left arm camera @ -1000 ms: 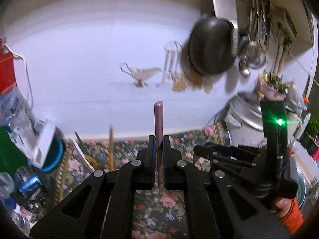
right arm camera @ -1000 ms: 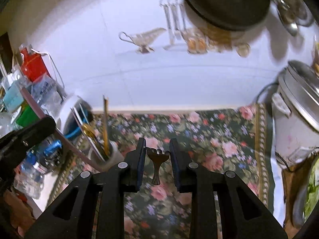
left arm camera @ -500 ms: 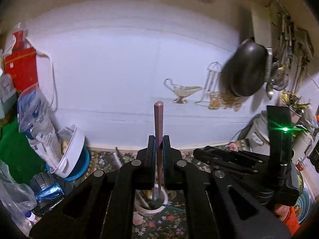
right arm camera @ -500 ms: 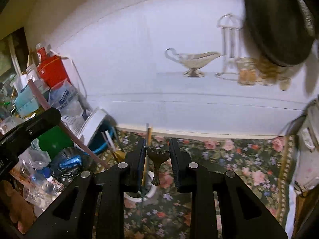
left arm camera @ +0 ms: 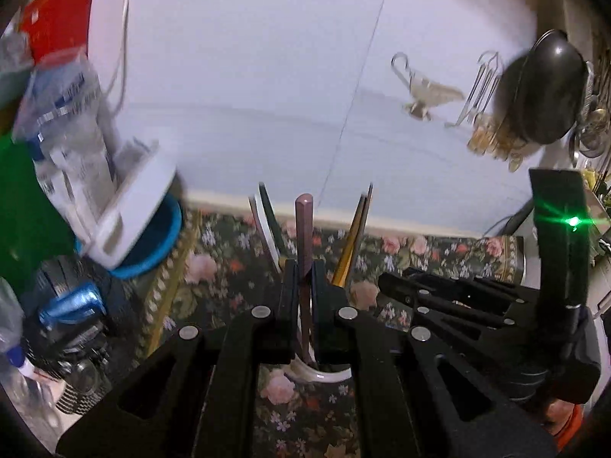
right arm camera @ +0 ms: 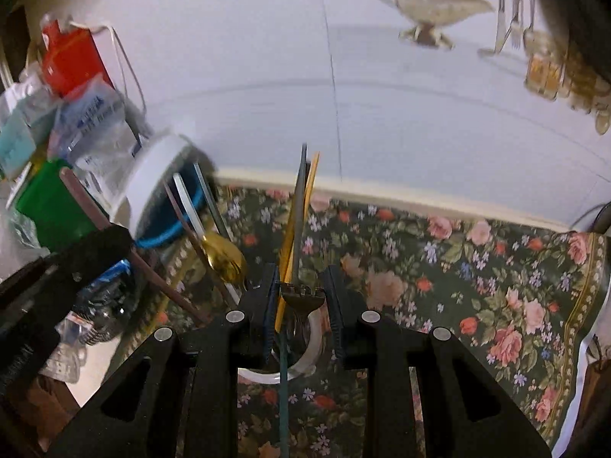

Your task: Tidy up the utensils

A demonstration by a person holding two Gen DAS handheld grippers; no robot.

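Note:
My left gripper (left arm camera: pixel 304 280) is shut on a slim mauve stick-like utensil (left arm camera: pixel 304 225) that stands upright between the pads. Its lower end reaches into the white cup (left arm camera: pixel 328 376) just under the fingers. Gold chopsticks (left arm camera: pixel 353 240) and pale and dark handles (left arm camera: pixel 265 221) lean out of that cup. My right gripper (right arm camera: pixel 301 295) is shut on a dark fork (right arm camera: pixel 303 301), tines up, right over the white cup (right arm camera: pixel 307 358). A gold spoon (right arm camera: pixel 225 257) and yellow chopsticks (right arm camera: pixel 301 206) stick out of the cup. The left gripper (right arm camera: pixel 76 267) shows at the left of the right wrist view.
A floral cloth (right arm camera: pixel 439 267) covers the table up to the white wall. At the left are a tilted white tub on a blue bowl (left arm camera: pixel 152 252), plastic bags, a red box (right arm camera: pixel 70 59), a green box and bottles. A gravy boat (left arm camera: pixel 427 93) and dark pan (left arm camera: pixel 546 91) are at the wall.
Both grippers moved left and down with their utensils. The white cup, off to the left a second ago, now sits directly under both pairs of fingers.

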